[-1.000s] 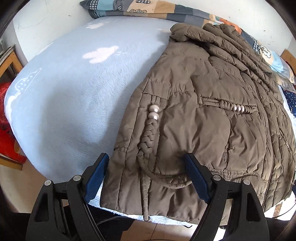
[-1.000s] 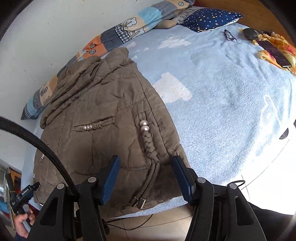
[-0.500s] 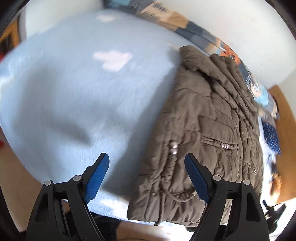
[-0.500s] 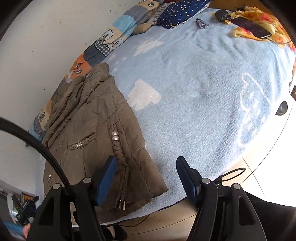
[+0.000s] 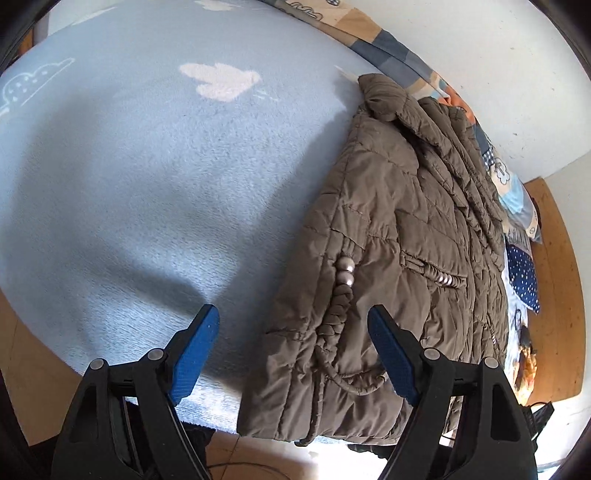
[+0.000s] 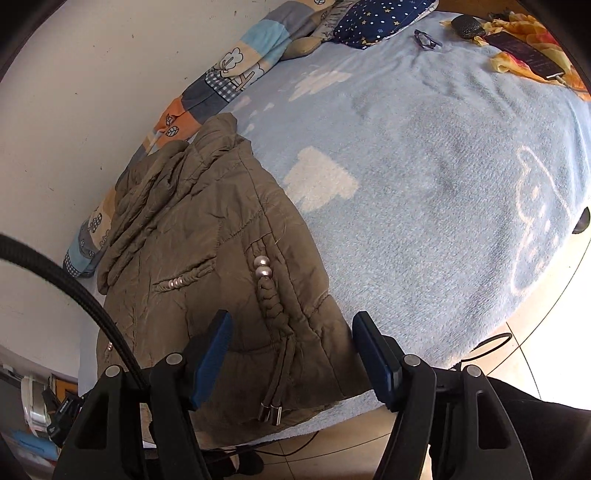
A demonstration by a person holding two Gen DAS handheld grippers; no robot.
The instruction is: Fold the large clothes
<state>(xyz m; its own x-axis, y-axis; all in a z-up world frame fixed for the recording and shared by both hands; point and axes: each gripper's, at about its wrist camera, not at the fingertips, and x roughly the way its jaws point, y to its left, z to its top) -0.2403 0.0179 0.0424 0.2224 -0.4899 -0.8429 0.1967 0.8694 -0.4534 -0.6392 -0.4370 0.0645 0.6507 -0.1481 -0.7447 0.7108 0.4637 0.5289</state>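
Note:
A brown quilted jacket (image 5: 388,240) lies folded lengthwise on the light blue blanket (image 5: 147,166), hem toward me at the bed's edge. A braided cord with silver beads (image 5: 343,295) runs down its front. My left gripper (image 5: 291,314) hovers open above the hem's left corner; its blue pads touch nothing. In the right wrist view the same jacket (image 6: 207,240) fills the left half. My right gripper (image 6: 291,317) is open over the hem's right corner, where the cord ends (image 6: 271,410) hang, and grips nothing.
A patchwork quilt (image 6: 229,70) runs along the white wall behind the jacket. A starry pillow (image 6: 380,18), glasses (image 6: 426,38) and a phone on a yellow cloth (image 6: 524,55) lie far off. A black cable (image 6: 55,273) arcs at left. Bare blanket (image 6: 424,166) stretches to the right.
The left view has swung, so the jacket now sits right of centre and the gripper over its left edge. The right gripper's jaws stand wider than a second ago. The jacket itself lies unmoved.

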